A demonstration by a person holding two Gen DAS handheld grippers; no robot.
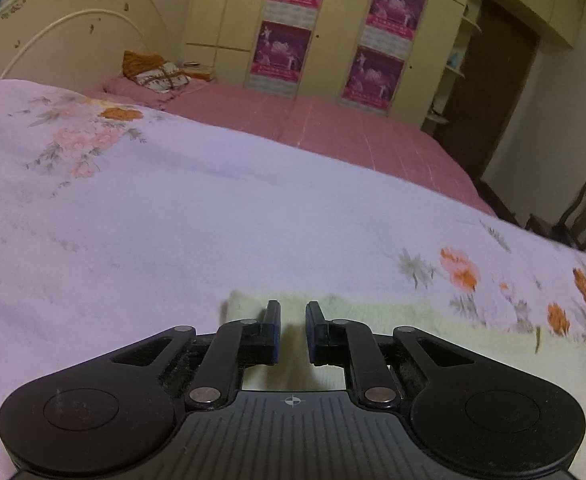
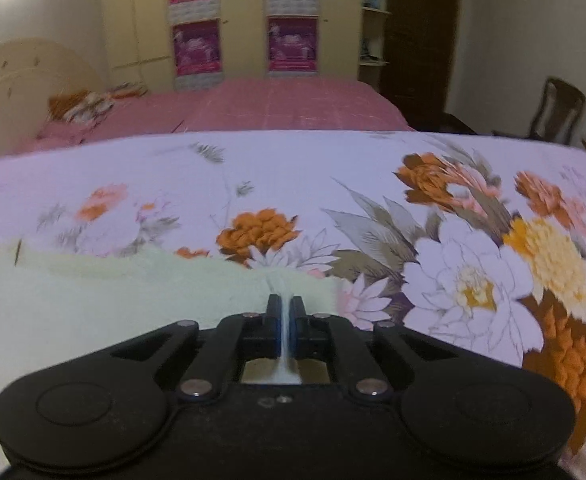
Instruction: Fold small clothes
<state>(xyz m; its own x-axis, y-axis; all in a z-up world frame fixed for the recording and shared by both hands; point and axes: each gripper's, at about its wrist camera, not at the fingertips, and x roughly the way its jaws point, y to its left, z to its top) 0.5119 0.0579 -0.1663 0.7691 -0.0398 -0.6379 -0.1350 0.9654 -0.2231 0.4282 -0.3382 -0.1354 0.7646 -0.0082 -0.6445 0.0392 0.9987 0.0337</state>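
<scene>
Pale yellow-green cloth (image 1: 413, 332), the small garment to be folded, lay flat on a lilac bedspread (image 1: 173, 216) printed with orange, pink and white flowers. It was a soft, plain fabric with no visible pattern, its far edge slightly uneven, and it was spread across the near part of the bed. In the left wrist view it ran from beneath the fingers off to the right; in the right wrist view it filled the lower left and ended just right of the fingers.

Over the left end of the cloth sat the left gripper (image 1: 293, 330), angled down toward it. Its black fingers (image 1: 272, 332) with blue pads stood a narrow gap apart, and cloth showed through that gap. Whether the pads actually pinched any fabric could not be told; the cloth between them looked flat rather than gathered.

At the right end, the right gripper (image 2: 285, 328) had its jaws pressed nearly together on a thin raised ridge of the cloth (image 2: 113, 300). The pinched fold stood up between the pads as a pale vertical strip, and small creases ran from it toward the far edge of the fabric.

Beyond the bedspread lay a pink checked sheet (image 2: 293, 104), with a cream headboard (image 1: 73, 28) to the left and cream wardrobe doors (image 1: 229, 20) carrying magenta posters behind.
</scene>
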